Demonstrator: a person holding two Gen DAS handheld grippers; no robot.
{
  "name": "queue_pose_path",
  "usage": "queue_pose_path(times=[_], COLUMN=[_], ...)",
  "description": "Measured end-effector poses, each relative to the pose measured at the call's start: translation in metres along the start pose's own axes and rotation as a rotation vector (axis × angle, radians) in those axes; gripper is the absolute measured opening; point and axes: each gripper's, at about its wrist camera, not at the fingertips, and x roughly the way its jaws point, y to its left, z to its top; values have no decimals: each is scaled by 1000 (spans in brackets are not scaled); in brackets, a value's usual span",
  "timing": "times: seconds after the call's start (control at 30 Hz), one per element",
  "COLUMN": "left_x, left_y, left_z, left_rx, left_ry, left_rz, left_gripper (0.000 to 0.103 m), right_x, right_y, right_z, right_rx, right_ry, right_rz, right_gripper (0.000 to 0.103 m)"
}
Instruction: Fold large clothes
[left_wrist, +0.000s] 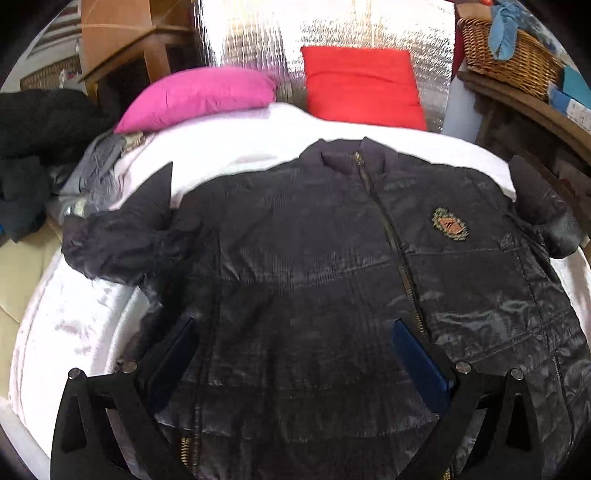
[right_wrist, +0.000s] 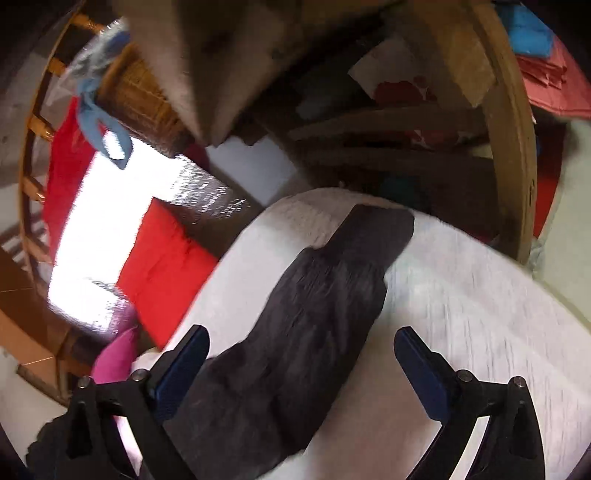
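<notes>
A dark padded jacket (left_wrist: 314, 266) lies face up and zipped on the white bed (left_wrist: 236, 147), collar toward the pillows, a crest badge (left_wrist: 448, 224) on its chest. Its sleeves spread to both sides. My left gripper (left_wrist: 295, 332) hovers open over the jacket's lower front, fingers wide apart and nothing between the pads. In the right wrist view, one dark sleeve (right_wrist: 325, 295) stretches away across the white sheet (right_wrist: 480, 314). My right gripper (right_wrist: 303, 347) stands open above that sleeve, one finger on each side of it, pads clear of the fabric.
A pink pillow (left_wrist: 199, 96) and a red pillow (left_wrist: 364, 85) lean at the head of the bed. Dark and grey clothes (left_wrist: 40, 147) pile up at the left. A wicker basket (left_wrist: 509, 55) sits on a wooden shelf at the right, close to the bed's edge.
</notes>
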Motion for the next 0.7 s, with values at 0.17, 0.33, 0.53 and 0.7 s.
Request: queue_pose_path(times=[0.17, 0.33, 0.53, 0.7], left_x=[7, 2, -10, -23], left_y=[-4, -7, -5, 9], left_z=[0, 1, 7, 14], left_rx=[7, 28, 22, -40], left_ry=[-12, -63, -113, -142], left_rz=[24, 45, 59, 57], left_gripper=[103, 103, 103, 103], right_x=[50, 80, 67, 4], right_y=[-4, 3, 37, 83], right_z=[16, 19, 11, -14], right_rx=[55, 30, -101, -176], right_ry=[42, 42, -57, -142], right_rz=[-166, -298, -268, -106], right_gripper=[81, 48, 22, 21])
